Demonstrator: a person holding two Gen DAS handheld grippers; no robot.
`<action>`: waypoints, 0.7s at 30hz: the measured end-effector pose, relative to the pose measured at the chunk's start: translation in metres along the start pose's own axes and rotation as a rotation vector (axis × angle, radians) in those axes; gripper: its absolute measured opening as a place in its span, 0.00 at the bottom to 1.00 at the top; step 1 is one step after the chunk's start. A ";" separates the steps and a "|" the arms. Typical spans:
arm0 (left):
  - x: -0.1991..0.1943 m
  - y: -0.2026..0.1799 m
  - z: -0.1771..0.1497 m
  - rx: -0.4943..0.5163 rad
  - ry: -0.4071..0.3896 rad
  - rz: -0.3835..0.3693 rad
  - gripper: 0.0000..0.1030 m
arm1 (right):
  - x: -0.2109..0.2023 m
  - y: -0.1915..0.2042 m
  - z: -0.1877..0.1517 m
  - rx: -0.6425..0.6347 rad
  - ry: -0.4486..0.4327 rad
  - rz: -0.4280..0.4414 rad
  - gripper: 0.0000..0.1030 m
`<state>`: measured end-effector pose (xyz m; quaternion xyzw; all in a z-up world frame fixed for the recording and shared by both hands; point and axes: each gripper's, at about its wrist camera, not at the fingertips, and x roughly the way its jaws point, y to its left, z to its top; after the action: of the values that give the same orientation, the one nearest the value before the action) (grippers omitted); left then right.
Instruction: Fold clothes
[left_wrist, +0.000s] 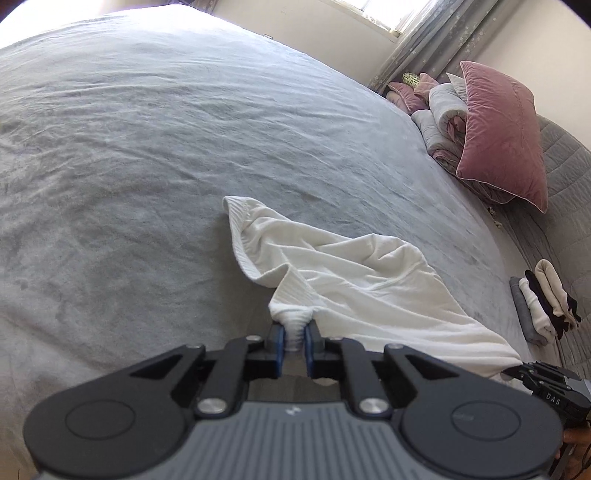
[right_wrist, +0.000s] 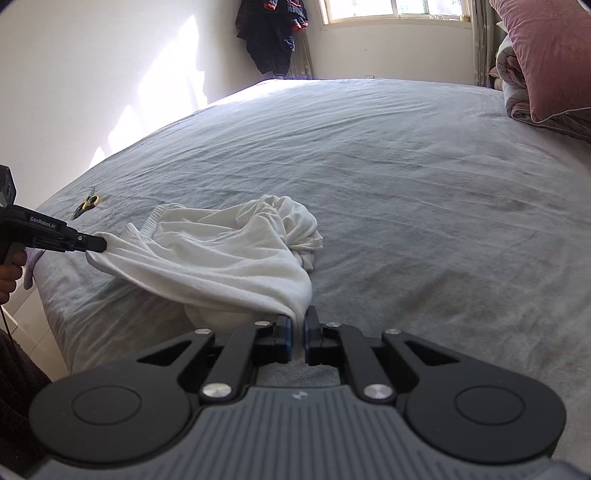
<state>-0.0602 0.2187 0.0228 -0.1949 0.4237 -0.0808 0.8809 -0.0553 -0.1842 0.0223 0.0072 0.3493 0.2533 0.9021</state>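
Observation:
A white garment lies crumpled near the front edge of a grey bed. My left gripper is shut on a bunched corner of its ribbed hem, which sticks up between the blue pads. In the right wrist view the same white garment stretches between both grippers. My right gripper is shut on a pinched edge of it, lifted a little off the grey bed. At the far left the left gripper grips the other end. The right gripper shows at the lower right of the left wrist view.
A pink pillow and rolled bedding stand at the bed's head. Folded clothes are stacked at the right edge. Small scissors lie near the bed's left corner. Dark clothes hang by the window. A hand holds the left gripper.

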 end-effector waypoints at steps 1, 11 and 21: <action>0.000 0.000 -0.001 0.026 0.016 0.001 0.11 | -0.003 0.001 0.000 -0.014 0.005 0.014 0.06; 0.022 0.013 -0.007 0.144 0.181 0.020 0.44 | 0.017 0.017 -0.014 -0.116 0.175 0.117 0.21; 0.025 0.033 0.027 0.045 0.026 0.022 0.63 | 0.020 -0.006 0.009 0.045 0.085 0.161 0.66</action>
<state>-0.0237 0.2482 0.0065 -0.1695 0.4355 -0.0832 0.8802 -0.0343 -0.1782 0.0155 0.0446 0.3910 0.3172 0.8629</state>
